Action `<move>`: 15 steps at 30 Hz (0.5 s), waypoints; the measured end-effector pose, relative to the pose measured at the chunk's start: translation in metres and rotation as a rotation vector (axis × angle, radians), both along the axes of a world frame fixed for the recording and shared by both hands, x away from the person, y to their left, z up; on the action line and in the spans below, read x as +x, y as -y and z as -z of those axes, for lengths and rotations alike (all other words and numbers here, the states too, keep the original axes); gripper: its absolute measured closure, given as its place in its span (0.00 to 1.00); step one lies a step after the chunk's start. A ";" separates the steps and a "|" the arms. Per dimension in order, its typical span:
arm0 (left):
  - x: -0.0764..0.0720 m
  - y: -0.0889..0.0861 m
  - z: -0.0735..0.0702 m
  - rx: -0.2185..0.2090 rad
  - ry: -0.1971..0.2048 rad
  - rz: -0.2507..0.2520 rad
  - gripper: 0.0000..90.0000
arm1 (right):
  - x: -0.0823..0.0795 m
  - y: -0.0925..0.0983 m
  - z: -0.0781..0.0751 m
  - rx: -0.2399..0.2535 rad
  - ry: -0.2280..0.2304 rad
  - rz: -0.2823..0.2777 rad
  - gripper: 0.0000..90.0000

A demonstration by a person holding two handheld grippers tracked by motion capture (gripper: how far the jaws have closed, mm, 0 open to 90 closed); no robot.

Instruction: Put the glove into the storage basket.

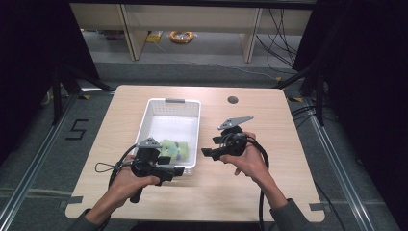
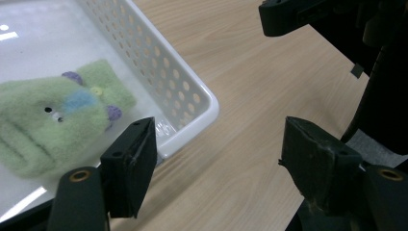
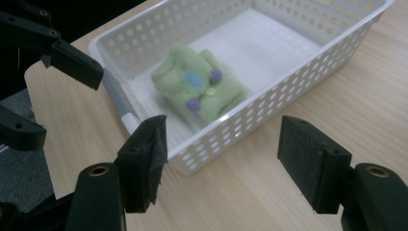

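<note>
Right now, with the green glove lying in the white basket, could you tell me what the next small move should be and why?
Probably draw both hands back from the basket. The green glove lies folded inside it, apart from either tool. The left gripper and the right gripper both stand open with nothing between their jaws, just outside the basket's near corners, so the placing looks done.

One white perforated basket (image 1: pixel 159 113) is sitting mid-frame in the high view, and one green fuzzy glove (image 1: pixel 174 150) is lying in its lower end. Two grippers are showing: the left gripper (image 1: pixel 174 171) at lower left and the right gripper (image 1: pixel 208 152) right of centre. One wooden table (image 1: pixel 269 144) is carrying everything, with one round hole (image 1: pixel 233 100) showing toward its upper right.
</note>
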State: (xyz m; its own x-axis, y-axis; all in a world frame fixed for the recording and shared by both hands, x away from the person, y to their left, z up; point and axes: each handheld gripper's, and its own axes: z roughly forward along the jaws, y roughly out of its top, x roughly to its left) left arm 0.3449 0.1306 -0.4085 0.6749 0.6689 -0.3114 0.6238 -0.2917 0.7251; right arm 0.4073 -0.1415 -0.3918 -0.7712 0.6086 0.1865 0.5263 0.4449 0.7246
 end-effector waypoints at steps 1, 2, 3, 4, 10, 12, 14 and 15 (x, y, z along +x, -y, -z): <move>-0.002 0.003 0.001 -0.004 0.000 -0.003 0.30 | -0.002 0.000 0.001 0.019 -0.011 0.001 0.37; -0.003 0.004 0.002 -0.006 -0.002 0.007 0.28 | -0.004 0.003 0.002 0.030 -0.013 0.001 0.36; -0.004 0.006 0.003 -0.009 0.000 0.002 0.27 | -0.004 0.004 0.003 0.032 0.006 -0.003 0.35; -0.006 0.007 0.003 -0.004 0.002 0.009 0.25 | -0.007 0.006 0.004 0.031 0.000 0.010 0.34; -0.015 0.015 0.009 -0.006 0.033 0.027 0.21 | -0.017 0.017 0.008 0.047 0.008 0.024 0.33; -0.018 0.018 0.012 0.001 0.035 0.037 0.21 | -0.019 0.021 0.010 0.061 0.014 0.025 0.33; -0.019 0.020 0.016 0.016 0.034 0.047 0.22 | -0.020 0.024 0.012 0.055 0.027 0.011 0.33; -0.020 0.020 0.017 0.019 0.034 0.050 0.22 | -0.022 0.025 0.011 0.056 0.020 0.020 0.34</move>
